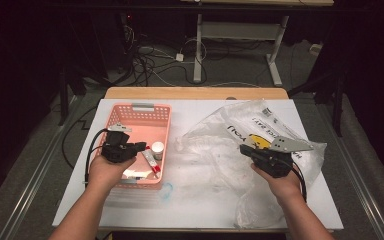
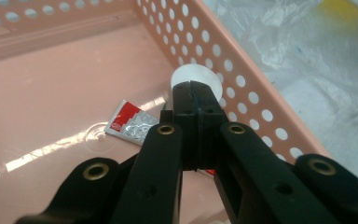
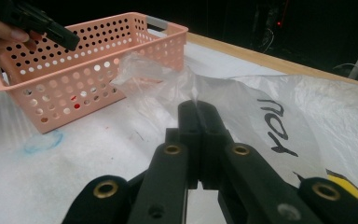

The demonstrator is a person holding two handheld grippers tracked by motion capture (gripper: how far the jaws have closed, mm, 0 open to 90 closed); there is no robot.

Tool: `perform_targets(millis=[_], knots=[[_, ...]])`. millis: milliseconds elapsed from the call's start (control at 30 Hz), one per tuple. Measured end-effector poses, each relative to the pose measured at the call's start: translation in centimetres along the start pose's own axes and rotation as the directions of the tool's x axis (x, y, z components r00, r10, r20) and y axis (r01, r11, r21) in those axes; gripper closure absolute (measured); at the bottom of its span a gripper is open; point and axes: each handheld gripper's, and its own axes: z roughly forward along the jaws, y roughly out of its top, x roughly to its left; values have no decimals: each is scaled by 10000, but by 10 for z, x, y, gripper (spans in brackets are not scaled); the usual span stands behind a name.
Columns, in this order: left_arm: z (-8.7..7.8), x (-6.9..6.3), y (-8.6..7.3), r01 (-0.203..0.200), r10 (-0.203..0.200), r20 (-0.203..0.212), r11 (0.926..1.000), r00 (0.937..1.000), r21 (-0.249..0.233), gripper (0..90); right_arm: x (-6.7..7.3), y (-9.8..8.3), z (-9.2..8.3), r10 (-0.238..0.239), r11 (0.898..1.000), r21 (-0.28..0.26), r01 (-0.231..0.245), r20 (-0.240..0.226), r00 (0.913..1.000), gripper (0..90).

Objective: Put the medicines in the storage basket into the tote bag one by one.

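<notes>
Left gripper [image 2: 196, 95], jaws pressed together empty, is hovering over red-and-silver sachet [image 2: 131, 123] lying flat in pink basket [image 2: 242, 74].

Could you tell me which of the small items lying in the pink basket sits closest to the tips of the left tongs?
The white round cap, which lies against the basket's holed wall just past the shut left tongs. The red-and-silver packet lies off to the side.

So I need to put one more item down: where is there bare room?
Free: the far half of the pink basket, and the table strip nearest the person. Crowded: the basket's near right corner, with white bottle and sachet; the plastic bag covers the right.
</notes>
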Motion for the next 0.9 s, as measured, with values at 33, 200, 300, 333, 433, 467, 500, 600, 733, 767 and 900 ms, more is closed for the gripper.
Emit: perform_targets(millis=[33, 200, 300, 333, 433, 467, 500, 600, 733, 767, 900], knots=[[0, 0, 0, 0, 0, 0, 10000, 10000, 0, 878, 0, 0, 0, 0, 10000, 0, 0, 0, 10000, 900], [11, -2, 7, -737, 620, 796, 9854, 9949, 1535, 878, 2, 1, -2, -83, 10000, -48, 83, -23, 10000, 900], [15, -3, 8, -944, 768, 917, 9742, 9928, 2051, 878, 2, 0, -1, -87, 9999, -65, 86, -34, 10000, 900], [18, -4, 8, -1019, 823, 938, 9684, 9922, 2275, 878, 2, 0, -1, -74, 10000, -65, 74, -32, 10000, 900], [24, -6, 9, -1207, 959, 1058, 9578, 9897, 2608, 878, 2, 0, -1, -32, 10000, -46, 32, -27, 10000, 900], [27, -7, 11, -1306, 1030, 1112, 9511, 9884, 2798, 878, 1, 0, -1, -65, 10000, -43, 65, -29, 10000, 900], [27, -7, 11, -1306, 1030, 1112, 9511, 9884, 2798, 878, 2, 0, -1, -60, 10000, -36, 59, -34, 10000, 900], [34, -10, 14, -1545, 1280, 1036, 9369, 9864, 3137, 878, 2, 0, -1, -59, 10000, -13, 59, -62, 10000, 900], [43, -15, 19, -1760, 1512, 950, 9111, 9839, 3727, 878, 2, 0, 0, -125, 9999, -15, 124, -91, 9999, 900], [43, -15, 19, -1760, 1512, 950, 9111, 9839, 3727, 878, 2, -1, 1, -127, 9999, -2, 127, -102, 9999, 900], [49, -16, 23, -1883, 1654, 916, 8984, 9820, 3968, 878, 3, -1, 1, -104, 9999, 6, 104, -110, 9999, 900]])
